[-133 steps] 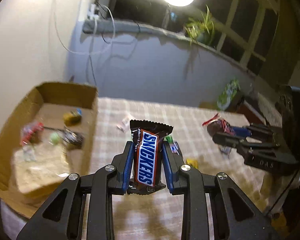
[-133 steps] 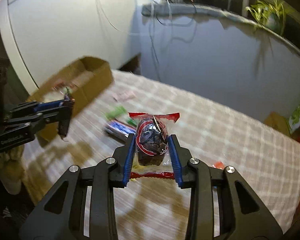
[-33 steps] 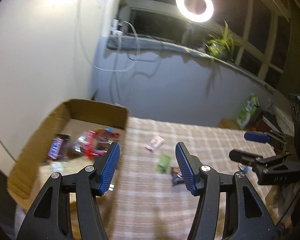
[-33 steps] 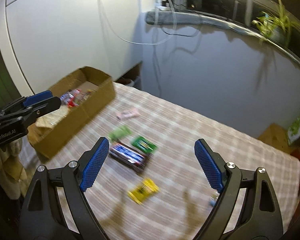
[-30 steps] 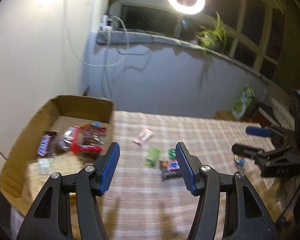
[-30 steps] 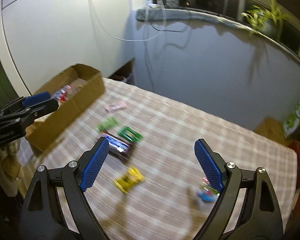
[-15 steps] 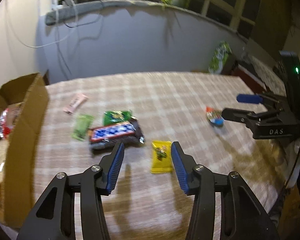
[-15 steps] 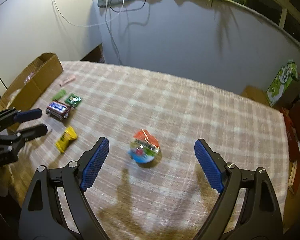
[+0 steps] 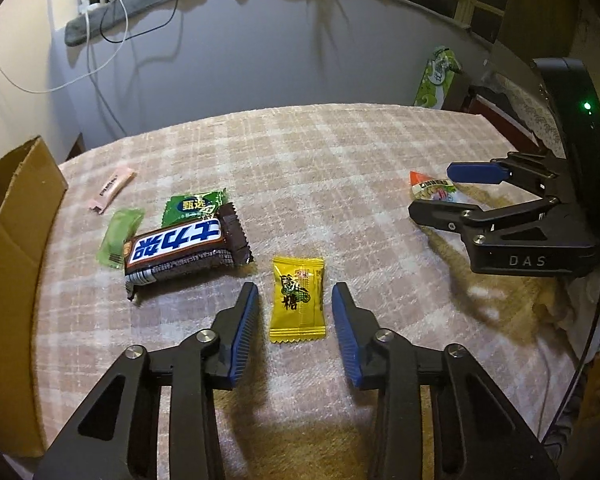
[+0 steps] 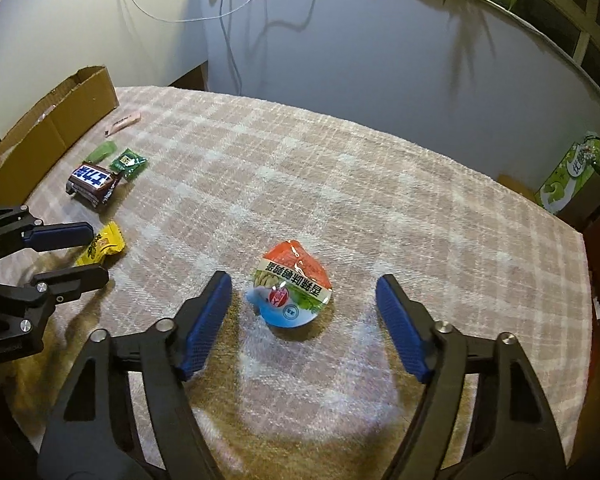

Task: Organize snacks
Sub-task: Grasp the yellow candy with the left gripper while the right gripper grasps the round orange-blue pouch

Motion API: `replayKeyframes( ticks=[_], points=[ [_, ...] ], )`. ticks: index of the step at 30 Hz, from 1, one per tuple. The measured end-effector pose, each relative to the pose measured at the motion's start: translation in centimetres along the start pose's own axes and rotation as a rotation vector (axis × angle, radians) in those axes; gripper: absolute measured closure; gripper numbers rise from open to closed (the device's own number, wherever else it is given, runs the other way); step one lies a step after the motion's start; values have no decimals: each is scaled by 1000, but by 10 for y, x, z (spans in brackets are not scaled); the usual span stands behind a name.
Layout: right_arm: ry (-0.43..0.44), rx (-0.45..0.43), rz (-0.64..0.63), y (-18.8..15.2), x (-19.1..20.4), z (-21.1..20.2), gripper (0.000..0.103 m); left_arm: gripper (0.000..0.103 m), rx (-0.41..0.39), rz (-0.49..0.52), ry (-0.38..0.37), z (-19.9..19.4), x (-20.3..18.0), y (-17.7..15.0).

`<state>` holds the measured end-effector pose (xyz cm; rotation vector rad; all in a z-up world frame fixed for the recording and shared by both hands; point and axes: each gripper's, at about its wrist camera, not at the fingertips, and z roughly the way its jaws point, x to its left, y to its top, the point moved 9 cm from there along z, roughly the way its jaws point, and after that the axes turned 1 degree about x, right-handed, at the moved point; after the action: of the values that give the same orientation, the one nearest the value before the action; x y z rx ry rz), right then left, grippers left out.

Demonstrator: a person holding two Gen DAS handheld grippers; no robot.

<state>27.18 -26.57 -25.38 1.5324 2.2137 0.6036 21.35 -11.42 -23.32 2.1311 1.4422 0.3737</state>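
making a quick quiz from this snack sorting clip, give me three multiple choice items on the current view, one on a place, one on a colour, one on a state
1. Where does the brown bar with the blue and white label lie?
A. inside the cardboard box
B. on the checked cloth, partly over a green packet
C. in the right claw

2. What colour is the candy packet between the left claw's fingers?
A. yellow
B. pink
C. blue

3. How does the right claw stand to the round sealed cup?
A. clamped on it, lifted
C. open on either side of it, not touching
B. shut beside it

Answers:
1 B, it rests on the cloth with its far edge over the green packet, outside the box.
2 A, the wrapper is yellow between the left claw pads.
3 C, gaps show on both sides and the cup sits on the cloth.
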Motion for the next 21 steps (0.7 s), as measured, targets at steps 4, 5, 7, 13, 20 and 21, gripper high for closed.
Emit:
replayKeyframes(
  ticks=[4,5,7,13,20,21],
  points=[
    [8,6,-1,0,2,3,44,79,-2,13,10,1,-2,1],
    [7,5,-3,0,2,3,47,79,-3,16,12,1,-2,0],
    [10,5,-7,-1,4,2,57,79,-3,20,13,1,-3,0],
    [7,8,-17,-1,10,1,62,80,-7,32,6,-1,-7,-1],
    [7,-24,-3,6,12,-16,62,80,-47,0,-5,-16,2,6],
    [6,-31,-5,8,13,-19,62,80,-56,-5,-5,-19,5,7]
  ],
)
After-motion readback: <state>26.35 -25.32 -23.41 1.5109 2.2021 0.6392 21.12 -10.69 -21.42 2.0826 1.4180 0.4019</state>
